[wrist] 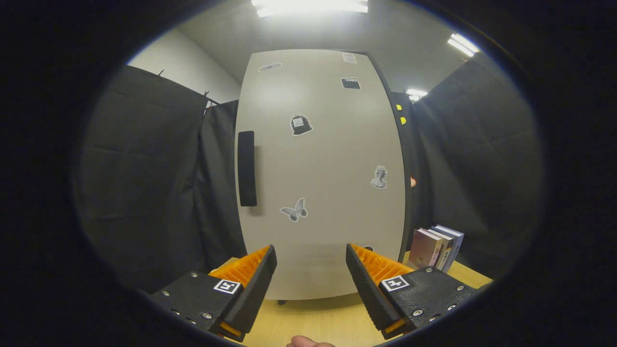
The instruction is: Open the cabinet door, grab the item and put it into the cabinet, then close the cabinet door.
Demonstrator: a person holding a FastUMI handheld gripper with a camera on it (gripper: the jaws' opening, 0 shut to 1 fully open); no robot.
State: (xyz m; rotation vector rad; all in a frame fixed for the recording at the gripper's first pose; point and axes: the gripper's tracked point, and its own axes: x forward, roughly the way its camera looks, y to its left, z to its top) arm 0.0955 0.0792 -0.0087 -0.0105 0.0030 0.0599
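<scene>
The gripper (311, 270) is held with its fingers spread wide and nothing between them, above the wooden tabletop (328, 320). Just beyond the fingers the cabinet door (320, 159) is seen closed (its dark handle (247, 168) ahead to the left), so no step is judged done. A row of books (436, 248), presumably the item, stands ahead to the right beside the cabinet.

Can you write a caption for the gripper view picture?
Open gripper faces the closed cabinet door, its handle ahead, books beside it.
</scene>
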